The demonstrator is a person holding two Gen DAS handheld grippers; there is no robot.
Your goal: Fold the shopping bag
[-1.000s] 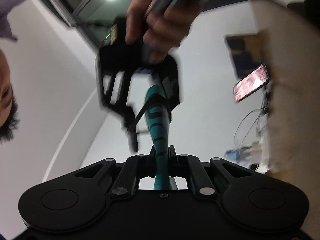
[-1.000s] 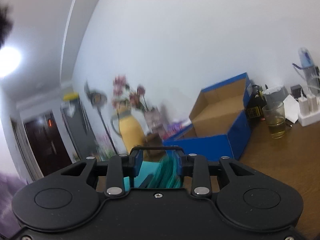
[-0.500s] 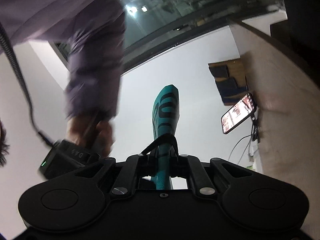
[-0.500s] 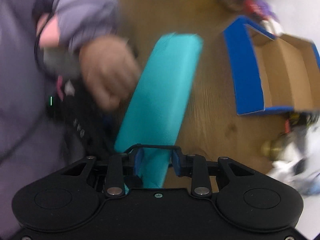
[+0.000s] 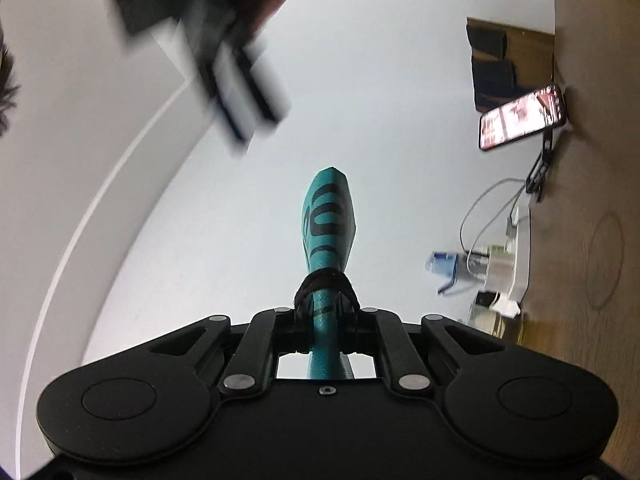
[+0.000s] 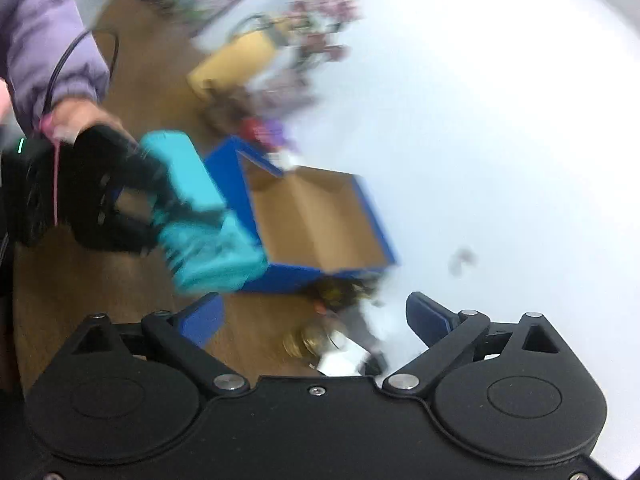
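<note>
The teal shopping bag (image 5: 330,224), folded into a narrow strip with black lettering and a black handle loop, sticks up from my left gripper (image 5: 326,320), which is shut on it. In the right wrist view the same teal bag (image 6: 200,216) hangs blurred in the left gripper (image 6: 120,204), held by a hand in a purple sleeve. My right gripper (image 6: 316,316) stands open with nothing between its blue pads (image 6: 428,316), below and to the right of the bag. It shows as a dark blur (image 5: 232,92) at the top of the left wrist view.
An open blue cardboard box (image 6: 316,224) lies on the wooden table (image 6: 80,280) behind the bag. Flowers in a yellow vase (image 6: 248,60) stand farther back. A phone on a stand (image 5: 524,118), cables and a white power strip (image 5: 516,256) sit along the table's edge.
My right gripper has let go of the teal bag, opened wide and swung away. The left gripper still grips the bag, which now reaches less far out.
</note>
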